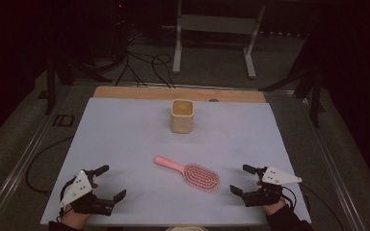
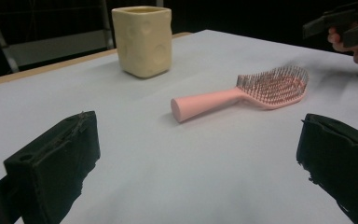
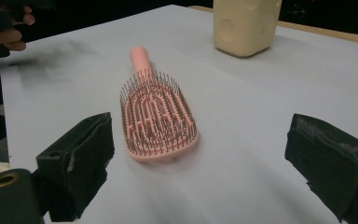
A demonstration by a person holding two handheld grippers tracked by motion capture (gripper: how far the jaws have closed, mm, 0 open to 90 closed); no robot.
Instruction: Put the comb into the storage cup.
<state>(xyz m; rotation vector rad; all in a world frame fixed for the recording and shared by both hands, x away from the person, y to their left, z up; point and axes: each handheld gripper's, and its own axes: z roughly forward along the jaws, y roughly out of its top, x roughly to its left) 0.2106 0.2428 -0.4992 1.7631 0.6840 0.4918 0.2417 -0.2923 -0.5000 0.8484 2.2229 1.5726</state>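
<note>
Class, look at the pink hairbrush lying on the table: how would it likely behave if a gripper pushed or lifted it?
The pink hairbrush looks like stiff plastic, so it should keep its shape. Lying flat, bristles up, it would probably slide rather than roll. Lifted by its slim handle, the wider head may droop.

Desk surface open along its left and right edges and near corners. Obstacles: pink hairbrush lying near the front edge's middle; cream cup upright near the far edge, well apart.
</note>
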